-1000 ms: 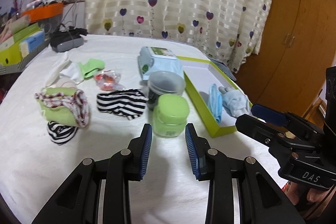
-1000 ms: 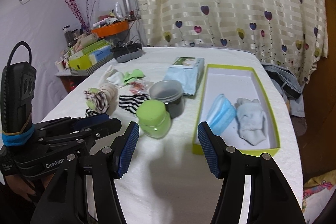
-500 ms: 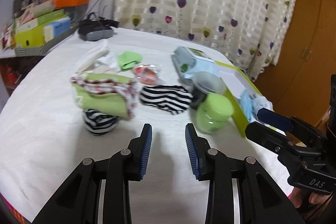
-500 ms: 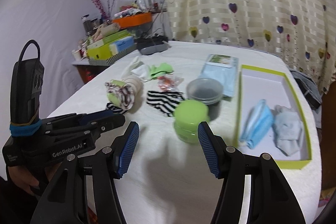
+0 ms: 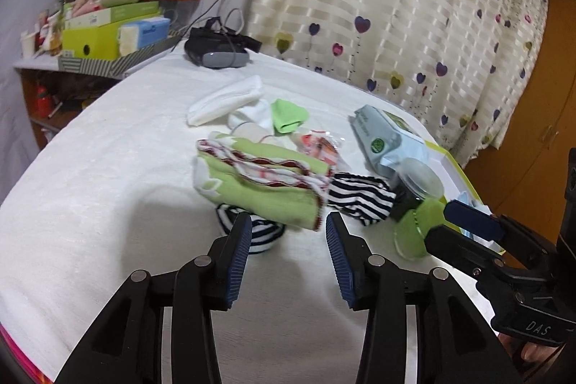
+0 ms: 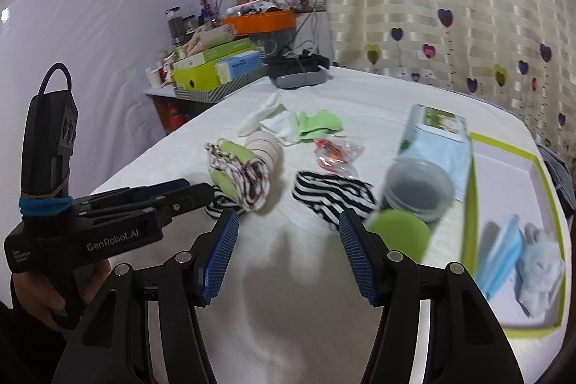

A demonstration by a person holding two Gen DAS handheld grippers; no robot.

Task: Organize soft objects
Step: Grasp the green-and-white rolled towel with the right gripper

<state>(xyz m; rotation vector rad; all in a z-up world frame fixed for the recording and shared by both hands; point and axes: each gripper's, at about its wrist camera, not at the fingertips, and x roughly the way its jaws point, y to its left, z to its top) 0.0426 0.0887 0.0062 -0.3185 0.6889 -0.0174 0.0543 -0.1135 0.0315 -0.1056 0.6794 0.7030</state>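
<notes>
My left gripper (image 5: 288,233) hovers low over the white bed, its jaws opening and nothing pressed between the pads. Just ahead of its tips lies a rolled green cloth with red-and-white trim (image 5: 259,184), resting on a black-and-white striped sock (image 5: 252,234). A second striped cloth (image 5: 360,195) lies to the right. My right gripper (image 6: 288,229) stands open and empty, with the striped cloth (image 6: 331,193) beyond it. The green-rimmed box (image 6: 471,189) at the right holds a blue mask (image 6: 504,254) and a pale blue soft item (image 6: 540,261).
A green-lidded jar (image 6: 399,234), a dark jar (image 6: 417,189) and a wipes pack (image 6: 439,139) stand beside the box. White socks (image 5: 226,101), a green sock (image 5: 288,116) and a plastic-wrapped packet (image 5: 318,144) lie farther back. A cluttered shelf (image 5: 108,35) borders the left.
Both grippers have swung left, away from the jars and box toward the cloth pile. The left gripper's jaws stand wider than before. The right jaws are unchanged.
</notes>
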